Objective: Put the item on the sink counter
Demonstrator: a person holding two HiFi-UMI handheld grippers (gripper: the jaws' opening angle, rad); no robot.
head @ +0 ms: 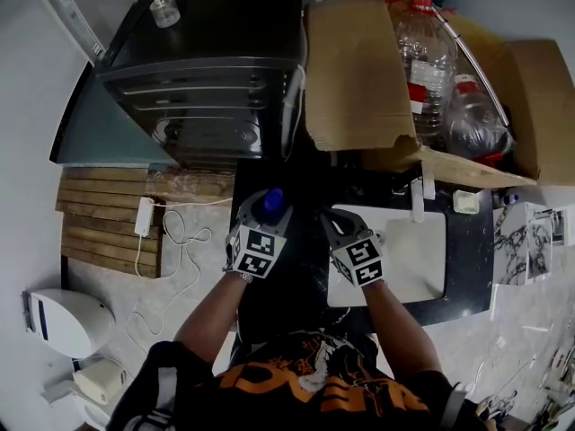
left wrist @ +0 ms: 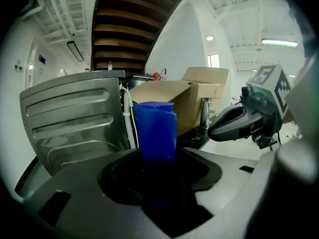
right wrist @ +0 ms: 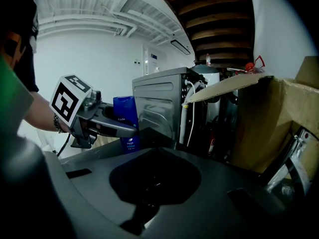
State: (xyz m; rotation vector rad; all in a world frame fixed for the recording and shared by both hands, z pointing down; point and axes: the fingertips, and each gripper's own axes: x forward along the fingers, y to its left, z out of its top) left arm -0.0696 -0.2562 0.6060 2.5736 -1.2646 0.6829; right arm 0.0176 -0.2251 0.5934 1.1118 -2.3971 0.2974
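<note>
A blue bottle (head: 272, 205) stands upright on the dark sink counter (head: 467, 268), between the jaws of my left gripper (head: 267, 212). In the left gripper view the blue bottle (left wrist: 156, 131) rises in the middle of the jaws, with a dark gap on each side, so the left gripper (left wrist: 157, 156) is open around it. The right gripper view shows the blue bottle (right wrist: 125, 114) behind one left finger (right wrist: 117, 127). My right gripper (head: 337, 224) hovers just right of the bottle, jaws together and empty; in the right gripper view the right gripper (right wrist: 152, 151) holds nothing.
A white sink basin (head: 422, 259) with a faucet (head: 418, 200) lies to the right. A metal appliance (head: 207, 70) stands behind the bottle. An open cardboard box (head: 359, 70) holds big plastic bottles (head: 431, 52). A wooden slat mat (head: 108, 223) and a white cable (head: 175, 241) lie on the floor to the left.
</note>
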